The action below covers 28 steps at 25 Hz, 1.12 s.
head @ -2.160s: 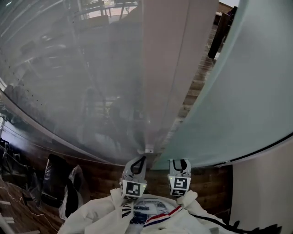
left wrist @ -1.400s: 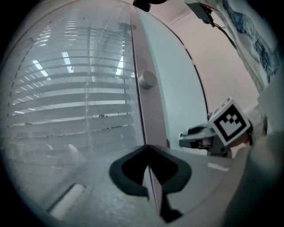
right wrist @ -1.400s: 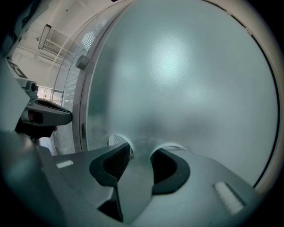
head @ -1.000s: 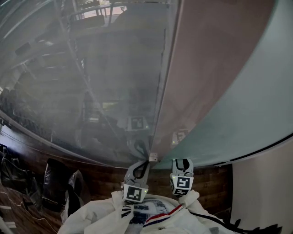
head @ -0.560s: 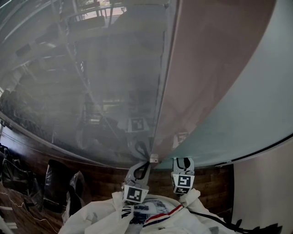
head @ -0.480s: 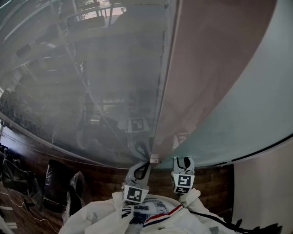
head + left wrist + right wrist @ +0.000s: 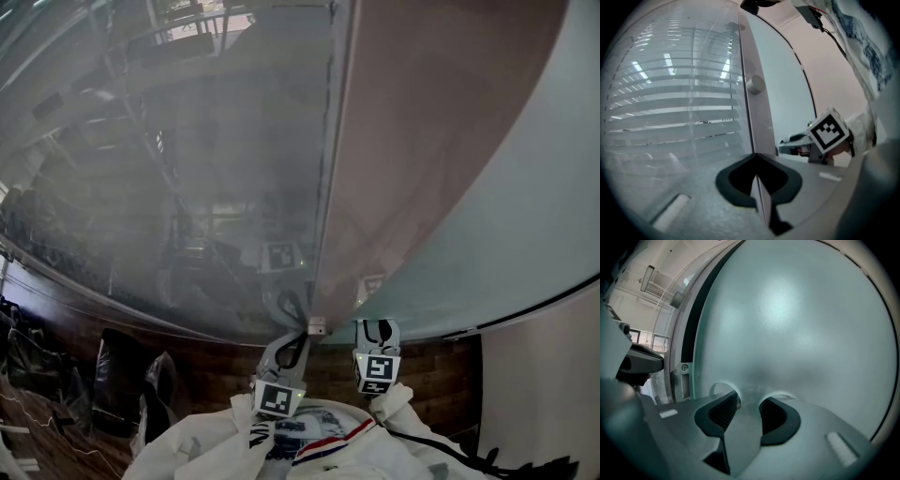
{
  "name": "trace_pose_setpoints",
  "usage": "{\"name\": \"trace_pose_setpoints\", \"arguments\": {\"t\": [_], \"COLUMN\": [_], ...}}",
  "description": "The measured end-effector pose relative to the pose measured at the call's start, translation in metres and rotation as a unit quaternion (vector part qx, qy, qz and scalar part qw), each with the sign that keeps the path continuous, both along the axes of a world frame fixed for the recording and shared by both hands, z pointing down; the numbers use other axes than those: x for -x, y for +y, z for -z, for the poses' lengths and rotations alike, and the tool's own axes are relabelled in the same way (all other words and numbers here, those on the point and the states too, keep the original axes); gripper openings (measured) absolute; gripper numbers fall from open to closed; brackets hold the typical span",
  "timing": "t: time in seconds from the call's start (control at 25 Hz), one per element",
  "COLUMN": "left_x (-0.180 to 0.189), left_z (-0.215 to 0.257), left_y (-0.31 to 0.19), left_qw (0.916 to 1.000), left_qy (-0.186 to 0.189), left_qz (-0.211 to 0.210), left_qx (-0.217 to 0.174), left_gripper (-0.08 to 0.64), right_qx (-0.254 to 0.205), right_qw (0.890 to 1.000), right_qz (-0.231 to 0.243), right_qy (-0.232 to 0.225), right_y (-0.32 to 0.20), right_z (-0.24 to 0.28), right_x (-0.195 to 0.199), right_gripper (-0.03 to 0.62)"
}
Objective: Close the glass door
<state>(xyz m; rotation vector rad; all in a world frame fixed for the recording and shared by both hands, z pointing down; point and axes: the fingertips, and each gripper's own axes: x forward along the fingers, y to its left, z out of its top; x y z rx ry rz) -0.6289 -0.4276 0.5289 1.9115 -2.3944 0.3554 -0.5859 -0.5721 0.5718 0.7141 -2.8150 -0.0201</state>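
Observation:
The glass door (image 7: 216, 187) fills the left of the head view, and its right edge (image 7: 324, 187) runs down to a small metal bracket (image 7: 316, 325). My left gripper (image 7: 292, 330) is shut on that edge near the bottom. In the left gripper view the pane's edge (image 7: 749, 108) passes straight between the dark pads of the left gripper (image 7: 758, 183). My right gripper (image 7: 377, 330) stands open beside it, tips close to the frosted glass panel (image 7: 506, 187). Only frosted glass (image 7: 797, 324) shows between the right gripper (image 7: 749, 404) pads, next to a round fitting (image 7: 722, 390).
Dark bags (image 7: 122, 375) lie on the wooden floor at the lower left. A white wall (image 7: 544, 394) stands at the right. A round knob (image 7: 755, 85) sits on the door's frame strip. A screwed metal plate (image 7: 683, 376) is left of the frosted panel.
The open gap between the door's edge and the frosted panel has closed as the door swung right. Over the last second both grippers stay nearly still.

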Motion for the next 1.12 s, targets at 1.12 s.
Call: {"name": "trace_pose_setpoints", "arguments": {"t": [1.12], "left_x": [0.0028], "left_z": [-0.0049], "left_y": [0.0033], "left_qw": [0.9997], "left_qy": [-0.007], "left_qz": [0.017], "left_qx": [0.017], "left_gripper": [0.005], "right_qx": [-0.005], "right_qw": [1.000], "right_qz": [0.000], "right_qy": [-0.004], "right_y": [0.0024], "right_z": [0.0007], "right_x": [0.0033], "right_gripper": [0.146]}}
